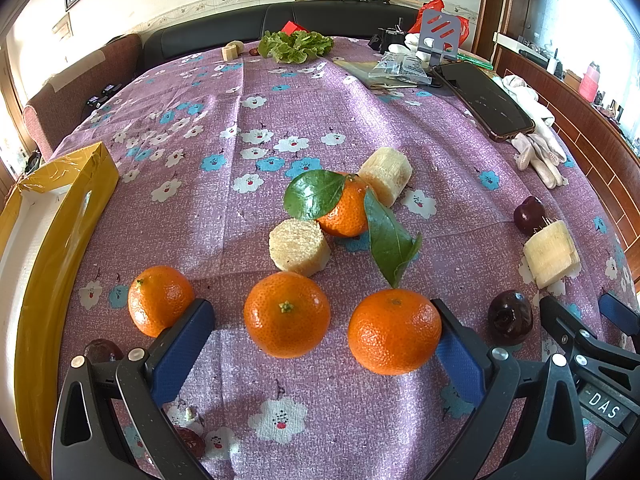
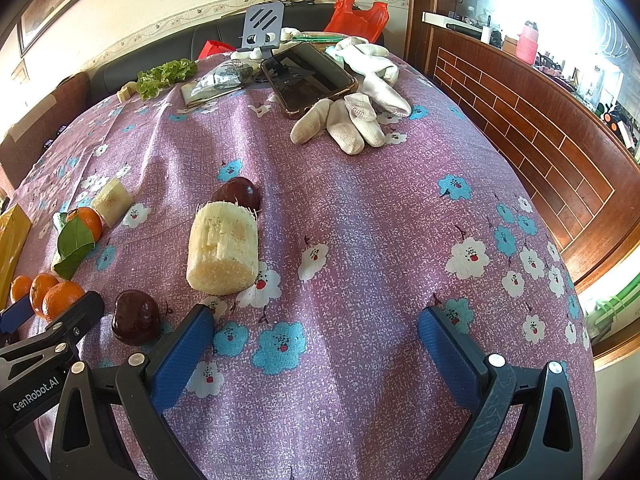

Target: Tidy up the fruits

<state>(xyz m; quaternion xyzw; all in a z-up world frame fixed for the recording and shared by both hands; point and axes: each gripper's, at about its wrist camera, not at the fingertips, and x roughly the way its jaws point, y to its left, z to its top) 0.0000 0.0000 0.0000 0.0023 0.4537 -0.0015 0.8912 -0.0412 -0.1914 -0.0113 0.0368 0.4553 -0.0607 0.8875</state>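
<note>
In the left wrist view my left gripper (image 1: pixel 324 332) is open, low over the purple flowered cloth. Two tangerines (image 1: pixel 287 314) (image 1: pixel 394 330) lie between its blue pads; a third (image 1: pixel 160 300) touches the outside of the left pad. A leafy tangerine (image 1: pixel 346 210) and sugarcane chunks (image 1: pixel 298 246) (image 1: pixel 386 176) lie beyond. Dark red dates (image 1: pixel 510 316) (image 1: pixel 530 214) and another cane chunk (image 1: pixel 552 254) lie to the right. My right gripper (image 2: pixel 316 344) is open and empty over bare cloth; a cane chunk (image 2: pixel 222 248) and dates (image 2: pixel 136 318) (image 2: pixel 238 194) lie ahead-left.
A yellow box (image 1: pixel 60 208) stands at the left table edge. A phone (image 2: pixel 312 76), white gloves (image 2: pixel 352 120), a plastic packet (image 2: pixel 220 80), a grey stand (image 2: pixel 262 26) and lettuce (image 1: pixel 294 46) sit at the far side. The table edge drops off at right.
</note>
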